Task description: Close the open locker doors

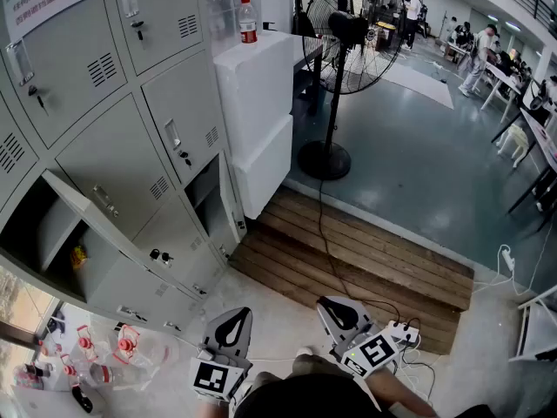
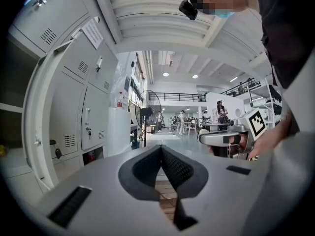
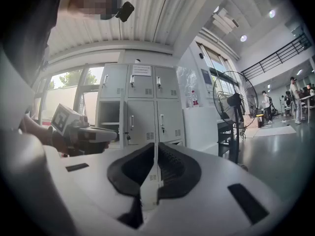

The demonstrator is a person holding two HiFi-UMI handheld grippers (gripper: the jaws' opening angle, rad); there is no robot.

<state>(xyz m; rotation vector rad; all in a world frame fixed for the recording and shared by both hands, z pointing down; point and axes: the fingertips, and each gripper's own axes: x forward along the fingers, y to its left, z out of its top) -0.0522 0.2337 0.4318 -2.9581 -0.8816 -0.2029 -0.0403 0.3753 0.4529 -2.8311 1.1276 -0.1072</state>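
We are at the start: neither open door has been touched, and both grippers are down by our body, well apart from the white box [image 1: 257,85] that stands against the end of the lockers [image 1: 130,68]. The left gripper [image 1: 233,325] has its jaws pressed together with nothing between them. The right gripper [image 1: 339,312] is closed just as tightly and is empty too.

Counting what matters, we find two open doors. The small door [image 1: 231,200] hangs ajar just beside the box, at its lower half. The big door [image 1: 91,203] is swung wide one column farther from the box, and something small and yellow lies in its compartment. The rest of the doors we can see look closed.

We also count two grippers, one bottle [image 1: 248,20] on top of the box, and one fan [image 1: 348,29] on the far side of the box from the lockers.

Next, we judge, we should step toward the box and raise a gripper to the outer face of the small door. A closed jaw will serve as a pusher, so no grasp seems needed. The big door may need a longer sweep.
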